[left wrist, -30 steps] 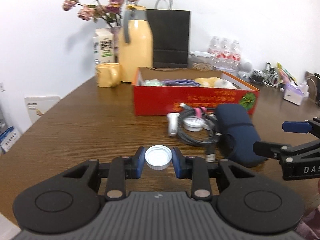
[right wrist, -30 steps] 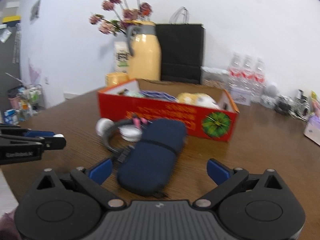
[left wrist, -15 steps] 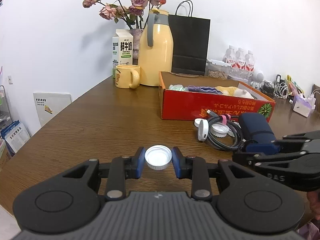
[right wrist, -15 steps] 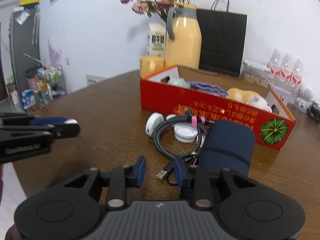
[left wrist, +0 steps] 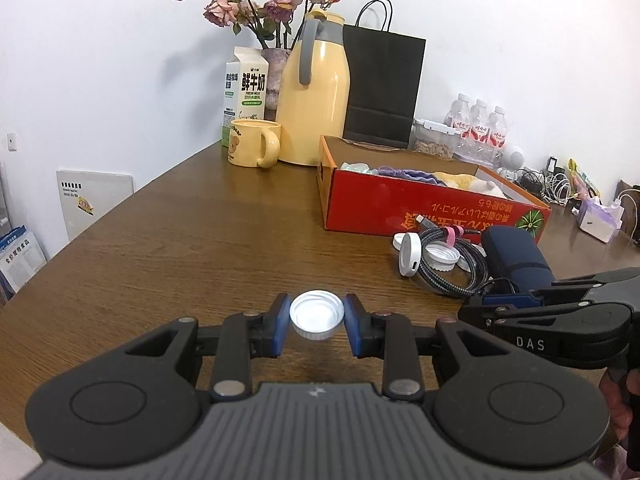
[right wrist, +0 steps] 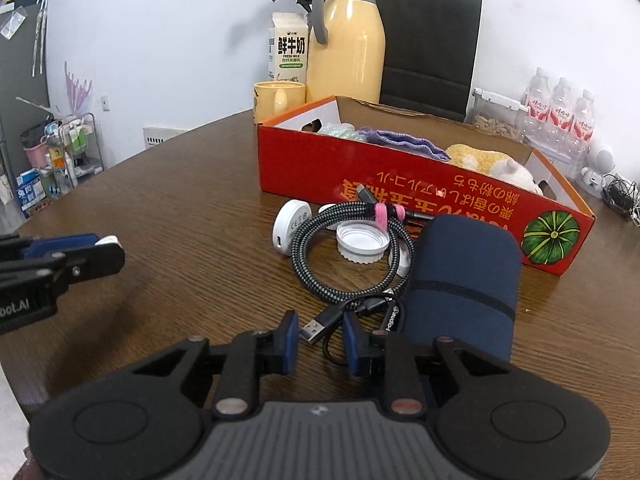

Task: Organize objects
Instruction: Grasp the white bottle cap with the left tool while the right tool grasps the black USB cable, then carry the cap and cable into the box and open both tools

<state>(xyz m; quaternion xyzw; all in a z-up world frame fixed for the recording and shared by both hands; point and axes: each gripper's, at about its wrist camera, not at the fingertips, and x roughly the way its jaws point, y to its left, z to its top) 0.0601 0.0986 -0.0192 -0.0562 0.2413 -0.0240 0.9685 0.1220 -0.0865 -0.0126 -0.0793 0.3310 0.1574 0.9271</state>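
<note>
Pinching a white round plastic bottle cap (left wrist: 317,315) between its blue pads, the left gripper (left wrist: 316,322) holds it just above the brown wood-grain bench (left wrist: 180,248); the cap's open side faces up and both pads press on its ribbed rim.

Ahead of those jaws and to their right lies the clutter: a white round puck-shaped charger (left wrist: 410,255) propped on edge, a coiled black-and-grey braided cable with a pink strap (left wrist: 456,264), a second white cap (left wrist: 442,258) inside the coil, and a dark navy fabric pouch (left wrist: 516,256) touching the coil. Behind these stands a red cardboard box printed with a green pumpkin (left wrist: 400,210), holding purple knitted fabric and a yellow-and-white soft toy. Further back are a yellow mug, a milk carton, a yellow thermos jug and a black paper bag.

The right gripper (right wrist: 321,338) has just been closing its jaws, which now stand narrow with a gap between them. The cable's black USB plug (right wrist: 318,326) lies on the bench in that gap, ahead of the pads; neither pad presses on it. The navy pouch lies just right of these jaws, the coil straight ahead.
</note>
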